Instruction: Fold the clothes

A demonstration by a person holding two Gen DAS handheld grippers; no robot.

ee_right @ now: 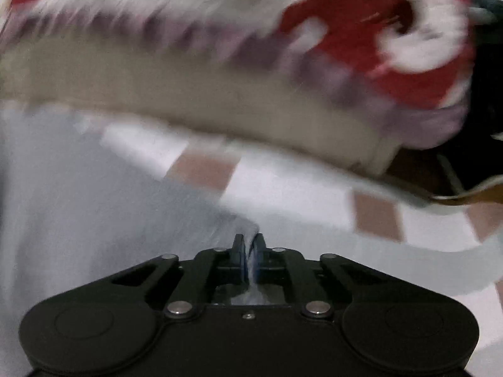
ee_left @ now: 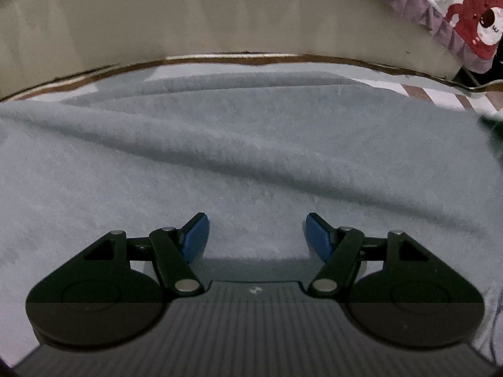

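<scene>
Left wrist view: left gripper (ee_left: 257,235) low over the cloth, jaws spread wide, blue pads (ee_left: 195,238) apart with nothing between them. Directly beneath and ahead lies the garment (ee_left: 239,157), pale blue-grey, fleecy nap, thick. It fills most of the view from near edge to far. Surface not flat: several long soft ridges run diagonally from upper left toward lower right, with shallow shadowed troughs between. A layered fold edge shows toward the far side. Beyond it, the table edge (ee_left: 220,58), brown-trimmed, then a beige surface (ee_left: 188,15). Far right corner: a frilled purple-edged quilt (ee_left: 465,9) with a red bear print.

Right wrist view: heavy motion blur. Right gripper (ee_right: 250,245) jaws pressed nearly together on a thin pinch of the same pale garment (ee_right: 94,194); fabric strands pass between the pads and trail back into the gripper body. Cloth spreads off to the left. To the right, a white-and-pink checked cover (ee_right: 314,188). Farther, beige band and bear quilt (ee_right: 377,47), smeared.
</scene>
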